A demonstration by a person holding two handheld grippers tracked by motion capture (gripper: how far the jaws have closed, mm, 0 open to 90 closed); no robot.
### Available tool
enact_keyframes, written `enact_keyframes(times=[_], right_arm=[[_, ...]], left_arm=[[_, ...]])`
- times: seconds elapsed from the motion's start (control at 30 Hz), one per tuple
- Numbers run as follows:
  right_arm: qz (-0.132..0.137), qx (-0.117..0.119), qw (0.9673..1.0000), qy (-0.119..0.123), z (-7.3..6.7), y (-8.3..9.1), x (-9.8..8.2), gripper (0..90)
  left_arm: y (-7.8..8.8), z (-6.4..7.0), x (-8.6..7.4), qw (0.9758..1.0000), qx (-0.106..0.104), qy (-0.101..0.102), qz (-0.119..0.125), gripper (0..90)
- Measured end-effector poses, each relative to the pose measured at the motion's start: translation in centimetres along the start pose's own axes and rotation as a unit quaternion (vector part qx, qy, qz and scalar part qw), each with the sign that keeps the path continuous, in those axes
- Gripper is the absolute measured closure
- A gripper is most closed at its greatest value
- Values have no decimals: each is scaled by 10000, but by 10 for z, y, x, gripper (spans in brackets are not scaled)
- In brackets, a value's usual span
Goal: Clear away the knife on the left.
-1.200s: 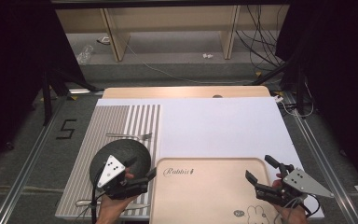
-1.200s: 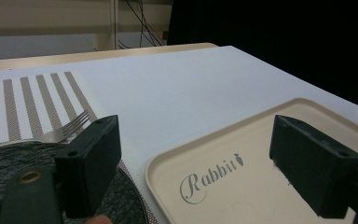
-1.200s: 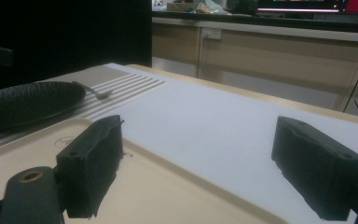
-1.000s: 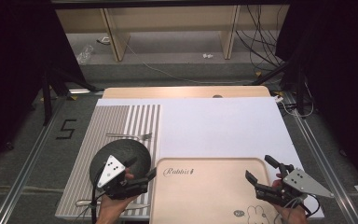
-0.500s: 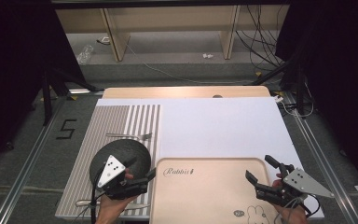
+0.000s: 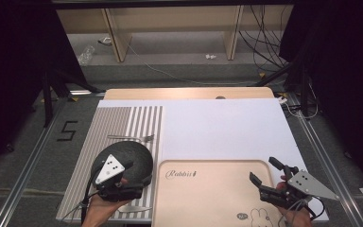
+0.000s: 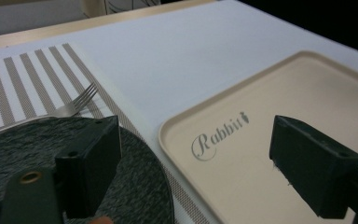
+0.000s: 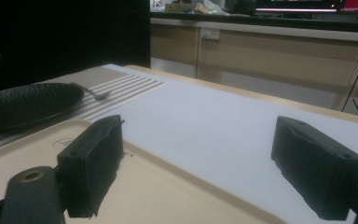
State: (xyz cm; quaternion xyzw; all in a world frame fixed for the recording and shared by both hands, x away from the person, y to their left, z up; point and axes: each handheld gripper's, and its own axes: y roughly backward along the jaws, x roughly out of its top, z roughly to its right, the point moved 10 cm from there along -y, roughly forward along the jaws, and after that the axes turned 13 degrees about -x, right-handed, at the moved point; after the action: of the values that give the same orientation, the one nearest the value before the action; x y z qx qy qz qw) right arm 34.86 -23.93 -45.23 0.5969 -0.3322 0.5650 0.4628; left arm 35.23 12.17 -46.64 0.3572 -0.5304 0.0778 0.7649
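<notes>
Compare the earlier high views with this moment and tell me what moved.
Nothing visibly changed. The left tool hangs open over the dark plate, the right tool is open over the beige tray, and the fork lies on the striped mat as before.

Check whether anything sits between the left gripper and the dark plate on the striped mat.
Nothing visible does. The left gripper hangs open right over the dark plate, its jaws straddling the near right rim. The fork lies beyond the plate on the striped mat, and the tray lies beside it.
</notes>
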Motion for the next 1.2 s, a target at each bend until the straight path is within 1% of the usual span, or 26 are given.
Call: enact_keyframes(times=[0.03, 0.07, 0.13, 0.17, 0.2, 0.23, 0.33, 0.37, 0.4, 0.43, 0.47, 0.5, 0.53, 0.57, 0.6, 0.67, 0.77, 0.8, 0.83, 0.87, 0.9, 0.97, 1.1, 1.13, 1.17, 1.2], right_arm=[[0, 0, 10000, 0, 0, 0, 0, 175], [22, -4, 10000, 1, 1, 0, 0, 176], [-4, -5, 10000, -35, 1, 0, 0, 176], [-26, -20, 10000, -26, 1, 0, 0, 176], [-21, -11, 10000, -17, 1, 0, 0, 176], [-21, -11, 10000, -17, 1, 0, 0, 176], [14, -1, 10000, 8, 0, -1, 1, 176], [-2, -2, 10000, 17, 0, 0, 1, 176], [11, 5, 10000, 9, 0, -1, 1, 176], [11, 5, 10000, 9, 0, -1, 1, 176], [3, 9, 10000, 6, 0, -1, 1, 176], [5, 10, 10000, 5, 0, -1, 1, 176], [18, 11, 10000, 1, 0, -1, 1, 176], [19, 12, 10000, 4, 0, -1, 1, 176], [20, 13, 10000, 1, 0, 0, 1, 176], [17, 22, 10000, 5, 0, 0, 1, 176], [12, 29, 10000, 6, -1, -1, 1, 176], [-16, 39, 10000, 13, -1, 0, 0, 176], [-16, 39, 10000, 13, -1, 0, 0, 176], [-17, 41, 10000, 35, -1, 0, 0, 176], [-17, 41, 10000, 35, -1, 0, 0, 176], [-21, 44, 10000, 58, -1, 0, 0, 176], [-25, 55, 10000, 55, -2, 0, 0, 176], [-30, 61, 10000, 50, -2, 0, 0, 176], [-30, 61, 10000, 50, -2, 0, 0, 176], [-17, 57, 10000, 60, -2, 0, 0, 176]], left_arm=[[0, 0, 0, 10000, 0, 0, 0, 165], [2, -2, -2, 9999, 62, -72, -124, 165], [4, -4, -3, 9998, 19, -25, -193, 167], [4, -4, -3, 9998, 19, -25, -193, 167], [8, -6, -5, 9995, 14, -41, -304, 168], [8, -6, -5, 9995, 14, -41, -304, 170], [13, -8, -13, 9977, -76, -80, -662, 170], [15, -7, -17, 9965, -110, -115, -818, 175], [15, -7, -17, 9965, -110, -115, -818, 176], [16, -8, -21, 9951, -113, -174, -968, 176], [18, -7, -25, 9937, -154, -149, -1105, 182], [18, -7, -25, 9937, -154, -149, -1105, 182], [19, -8, -31, 9917, -184, -124, -1265, 182], [19, -8, -31, 9917, -184, -124, -1265, 181], [21, -10, -35, 9891, -117, -191, -1455, 181], [23, -10, -38, 9877, -110, -193, -1550, 182], [24, -10, -39, 9868, -131, -185, -1604, 182], [26, -11, -42, 9850, -154, -203, -1708, 182], [26, -11, -42, 9850, -154, -203, -1708, 181], [27, -11, -43, 9838, -141, -209, -1772, 181], [27, -11, -43, 9838, -141, -209, -1772, 181], [29, -12, -47, 9813, -133, -232, -1904, 184], [31, -14, -51, 9802, -95, -233, -1963, 185], [34, -16, -54, 9788, -75, -207, -2038, 184], [34, -16, -54, 9788, -75, -207, -2038, 183], [37, -18, -58, 9772, -48, -168, -2118, 182]])
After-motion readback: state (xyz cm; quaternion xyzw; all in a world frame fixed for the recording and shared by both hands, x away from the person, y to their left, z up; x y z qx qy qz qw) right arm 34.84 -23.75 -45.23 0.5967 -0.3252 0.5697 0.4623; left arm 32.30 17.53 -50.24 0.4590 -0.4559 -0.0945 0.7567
